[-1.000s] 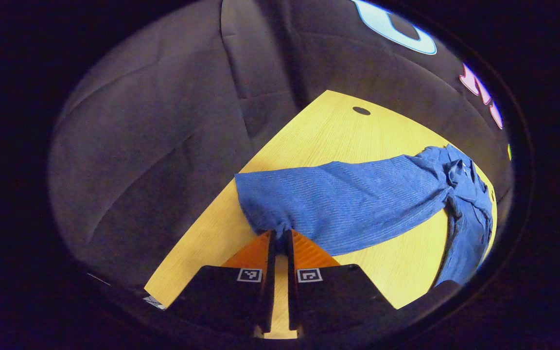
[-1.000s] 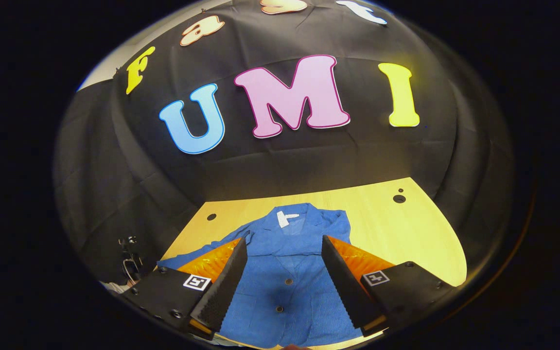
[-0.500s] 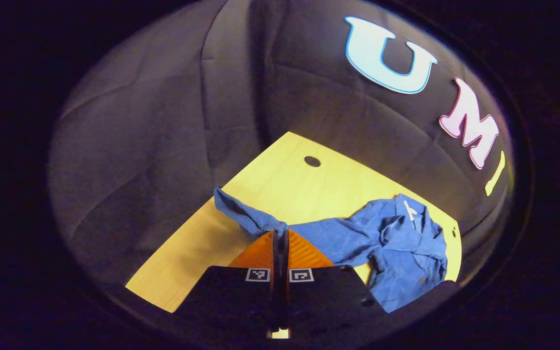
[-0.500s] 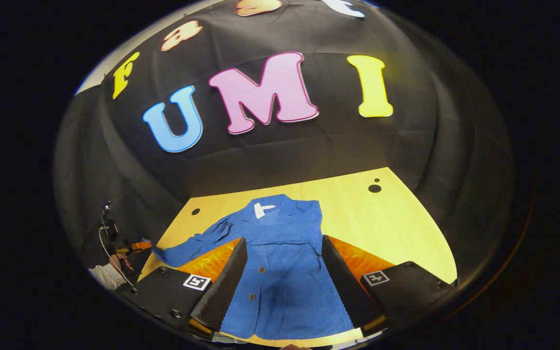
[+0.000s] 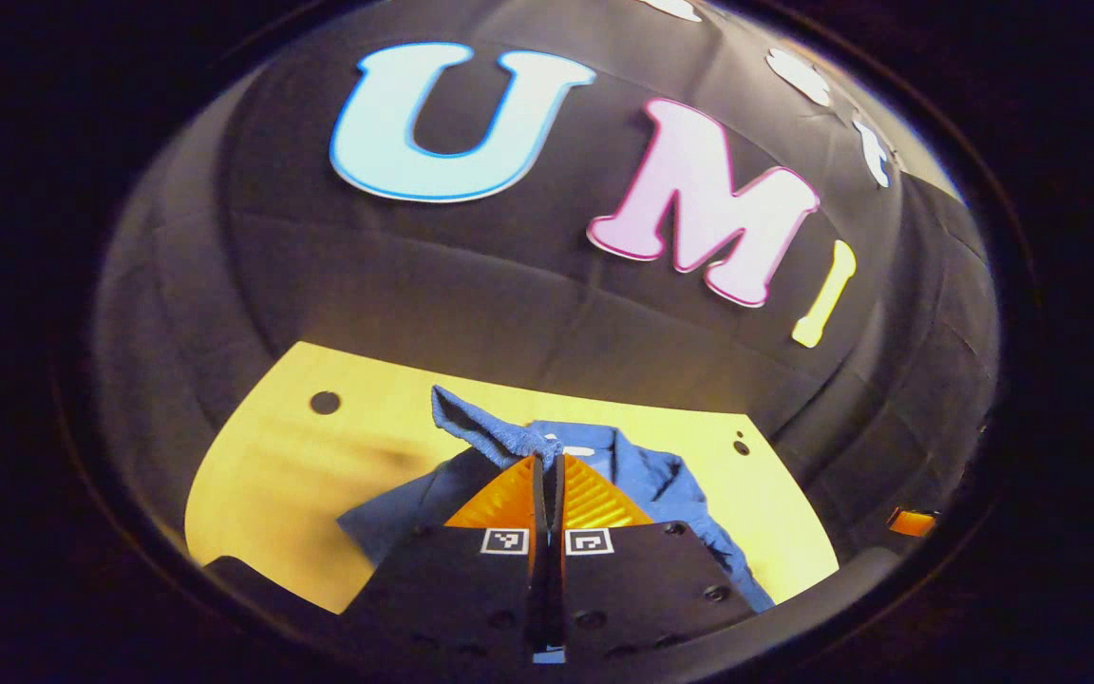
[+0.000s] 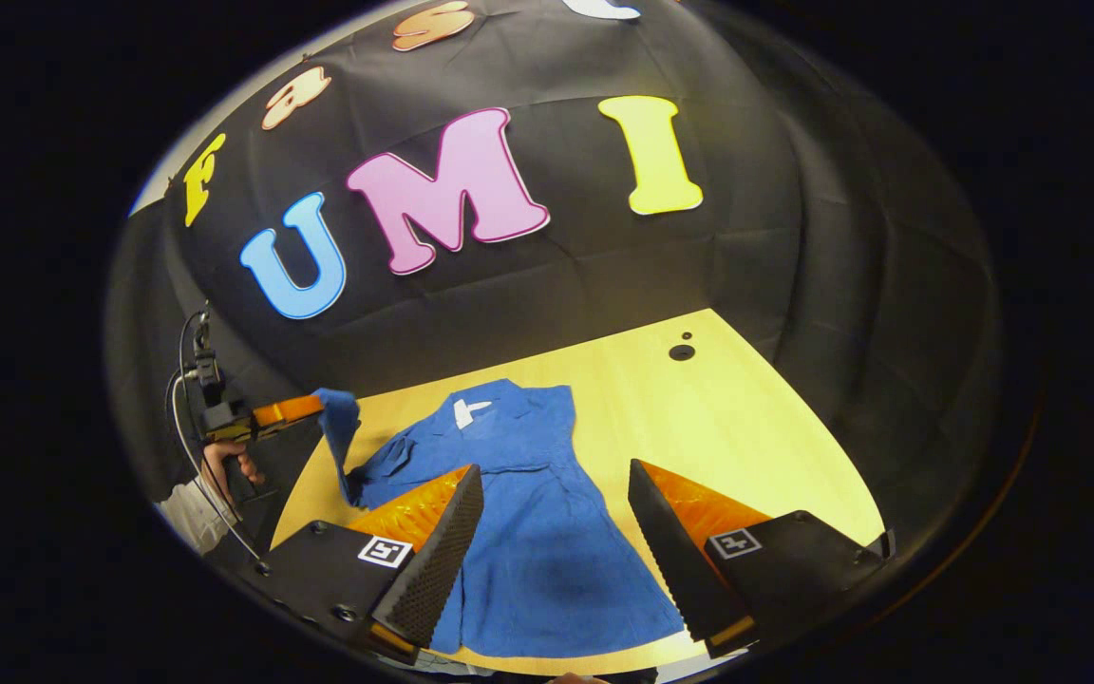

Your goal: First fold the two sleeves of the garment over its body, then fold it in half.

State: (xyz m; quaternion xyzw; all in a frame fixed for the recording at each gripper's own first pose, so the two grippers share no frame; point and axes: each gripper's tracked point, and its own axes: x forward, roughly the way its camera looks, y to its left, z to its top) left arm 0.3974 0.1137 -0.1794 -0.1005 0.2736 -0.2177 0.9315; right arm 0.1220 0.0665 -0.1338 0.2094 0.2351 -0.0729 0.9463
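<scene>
We see a matt blue jacket (image 6: 528, 532) of finely ribbed cloth on a smooth, pale wood-grain surface (image 6: 746, 446); the right hand-held gripper (image 6: 547, 541) has ridged black pads (image 6: 433, 560).

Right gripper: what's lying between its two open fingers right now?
In the right gripper view, the blue garment's body lies on the table between the right gripper's open fingers.

Garment (image 6: 528, 532) flat on table (image 6: 746, 446)

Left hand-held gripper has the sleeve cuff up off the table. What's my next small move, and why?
Probably carry the sleeve across and lay it over the shirt body. The left hand-held gripper pinches it aloft beside the table, while the right hand-held gripper hovers open.
</scene>
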